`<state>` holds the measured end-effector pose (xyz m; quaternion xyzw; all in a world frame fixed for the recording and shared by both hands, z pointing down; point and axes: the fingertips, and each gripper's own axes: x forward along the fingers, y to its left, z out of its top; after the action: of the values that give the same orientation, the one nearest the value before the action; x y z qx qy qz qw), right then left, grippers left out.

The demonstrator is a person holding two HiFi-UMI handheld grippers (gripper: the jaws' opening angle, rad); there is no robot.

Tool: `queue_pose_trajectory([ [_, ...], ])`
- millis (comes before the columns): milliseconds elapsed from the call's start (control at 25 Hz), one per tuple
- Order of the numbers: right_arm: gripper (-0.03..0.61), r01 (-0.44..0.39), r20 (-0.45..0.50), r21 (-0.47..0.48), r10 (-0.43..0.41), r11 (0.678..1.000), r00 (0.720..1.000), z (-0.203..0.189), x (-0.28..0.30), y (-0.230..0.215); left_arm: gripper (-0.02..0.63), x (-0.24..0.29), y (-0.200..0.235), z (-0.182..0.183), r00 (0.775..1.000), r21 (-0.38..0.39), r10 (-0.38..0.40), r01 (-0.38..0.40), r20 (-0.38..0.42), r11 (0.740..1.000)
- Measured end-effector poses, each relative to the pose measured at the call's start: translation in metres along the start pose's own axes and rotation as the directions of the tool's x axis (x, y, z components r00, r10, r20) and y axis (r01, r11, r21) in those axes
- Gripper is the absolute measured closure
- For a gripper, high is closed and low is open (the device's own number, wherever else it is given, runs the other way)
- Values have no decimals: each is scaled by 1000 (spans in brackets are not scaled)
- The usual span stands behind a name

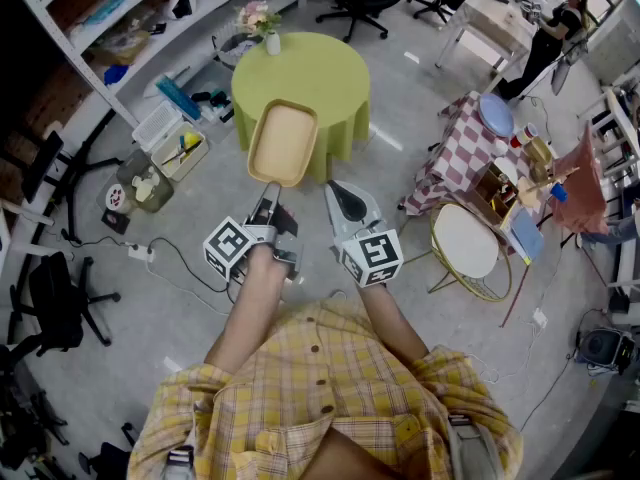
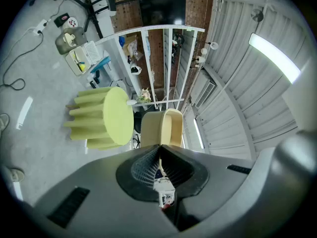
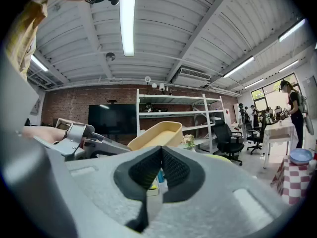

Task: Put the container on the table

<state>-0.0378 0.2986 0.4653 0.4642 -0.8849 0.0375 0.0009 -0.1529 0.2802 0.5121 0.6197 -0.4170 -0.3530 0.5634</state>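
Note:
A tan, shallow container point(image 1: 283, 143) hangs over the near edge of the round table with a green cloth point(image 1: 310, 73). My left gripper point(image 1: 268, 192) is shut on the container's near rim. In the left gripper view the container point(image 2: 163, 127) rises straight from the shut left gripper point(image 2: 159, 148), with the green table point(image 2: 118, 117) to its left. Whether the container touches the table I cannot tell. My right gripper point(image 1: 341, 197) is beside it on the right, shut and empty. In the right gripper view the right gripper point(image 3: 161, 149) points past the container point(image 3: 157, 134).
A small vase of flowers point(image 1: 271, 38) stands at the table's far edge. Plastic bins point(image 1: 178, 151) and a shelf rack point(image 1: 120, 18) are on the left. A checkered table point(image 1: 462, 153) and a round white chair point(image 1: 466, 241) stand on the right. A person point(image 1: 552, 26) is far back.

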Motion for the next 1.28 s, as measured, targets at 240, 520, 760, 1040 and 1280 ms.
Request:
queue_pose_trajectory([
  [240, 580, 7, 1, -1, -7, 1000, 1000, 0, 0, -10, 594, 6, 1, -4, 1000, -7, -1, 1, 6, 1000],
  [520, 580, 8, 4, 15, -8, 1000, 1000, 0, -3, -18, 594, 10, -2, -9, 1000, -20, -15, 15, 13, 1000],
  [760, 580, 7, 13, 62, -8, 998, 1000, 1, -13, -35, 594, 17, -4, -24, 1000, -29, -18, 18, 13, 999],
  [1040, 580, -5, 19, 45, 4, 999, 1000, 3, -29, -59, 594, 25, 0, -53, 1000, -44, 0, 1, 24, 999],
  [1280, 580, -53, 14, 26, 53, 998, 998, -1, -48, -82, 594, 33, 4, -86, 998, -47, 12, -9, 56, 999],
])
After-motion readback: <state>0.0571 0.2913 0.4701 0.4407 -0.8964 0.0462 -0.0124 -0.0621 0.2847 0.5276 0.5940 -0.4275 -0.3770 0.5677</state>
